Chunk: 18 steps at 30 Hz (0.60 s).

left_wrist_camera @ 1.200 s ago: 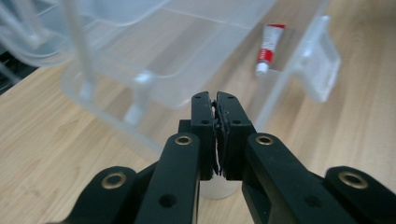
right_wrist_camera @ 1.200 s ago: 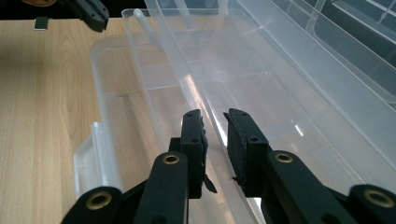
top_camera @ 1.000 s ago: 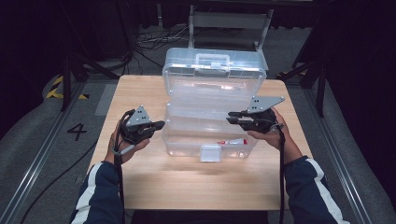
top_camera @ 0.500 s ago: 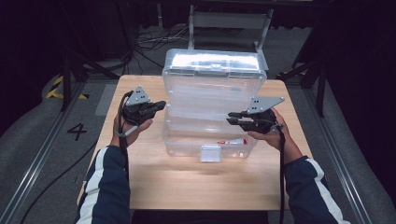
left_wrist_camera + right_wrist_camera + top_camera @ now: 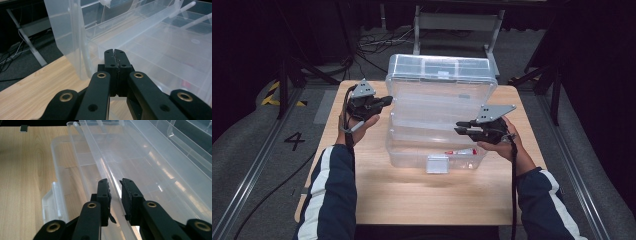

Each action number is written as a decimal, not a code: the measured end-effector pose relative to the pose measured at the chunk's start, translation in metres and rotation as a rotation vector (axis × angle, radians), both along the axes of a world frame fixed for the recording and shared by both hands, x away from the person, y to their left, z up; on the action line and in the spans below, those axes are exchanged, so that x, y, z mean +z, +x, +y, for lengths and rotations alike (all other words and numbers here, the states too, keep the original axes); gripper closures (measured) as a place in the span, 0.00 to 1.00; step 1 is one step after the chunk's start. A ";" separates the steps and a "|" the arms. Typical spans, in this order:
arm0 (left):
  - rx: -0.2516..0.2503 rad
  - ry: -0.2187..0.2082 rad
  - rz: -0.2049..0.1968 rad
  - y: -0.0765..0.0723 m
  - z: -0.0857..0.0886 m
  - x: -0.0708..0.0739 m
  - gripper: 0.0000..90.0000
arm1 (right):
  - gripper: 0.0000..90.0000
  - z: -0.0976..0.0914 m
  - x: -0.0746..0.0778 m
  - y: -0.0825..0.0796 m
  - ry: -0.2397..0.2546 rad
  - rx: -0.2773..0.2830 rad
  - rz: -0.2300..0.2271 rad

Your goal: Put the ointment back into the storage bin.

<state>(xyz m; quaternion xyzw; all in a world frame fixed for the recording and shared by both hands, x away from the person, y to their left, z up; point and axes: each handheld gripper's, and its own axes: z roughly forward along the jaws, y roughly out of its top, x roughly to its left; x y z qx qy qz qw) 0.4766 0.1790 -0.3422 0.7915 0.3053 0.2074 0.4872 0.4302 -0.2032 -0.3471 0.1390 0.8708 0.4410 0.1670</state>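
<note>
A clear plastic storage box (image 5: pixel 412 152) stands on the wooden table (image 5: pixel 362 195), its lid (image 5: pixel 439 95) raised and leaning back. My left gripper (image 5: pixel 388 100) is shut and empty, its tips at the lid's left edge. In the left gripper view the closed jaws (image 5: pixel 115 51) point at the box's corner beside the lid wall (image 5: pixel 65 30). My right gripper (image 5: pixel 459 127) reaches in from the box's right side. In the right gripper view it (image 5: pixel 115 185) is shut on the thin rim of the clear inner tray (image 5: pixel 100 157). A small red and white item (image 5: pixel 460 151) lies in the base.
The box's white front latch (image 5: pixel 436 164) faces the person; it also shows as the latch (image 5: pixel 53 202) in the right gripper view. Bare table lies in front and to the left. A metal frame (image 5: pixel 457 22) stands behind the table, with cables on the floor.
My left gripper has moved up and away along the box's left side, still shut. The lid stands more upright than before. The right gripper has kept still.
</note>
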 end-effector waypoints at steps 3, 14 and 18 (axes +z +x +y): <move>0.011 0.024 0.001 0.003 -0.003 0.003 1.00 | 0.86 0.000 0.000 -0.001 -0.001 0.000 0.000; 0.040 0.012 0.014 0.016 -0.006 0.007 1.00 | 0.86 -0.001 -0.003 -0.003 -0.002 0.002 0.002; 0.031 -0.010 0.006 0.014 -0.004 0.007 1.00 | 0.86 -0.001 -0.003 -0.004 -0.002 -0.001 0.001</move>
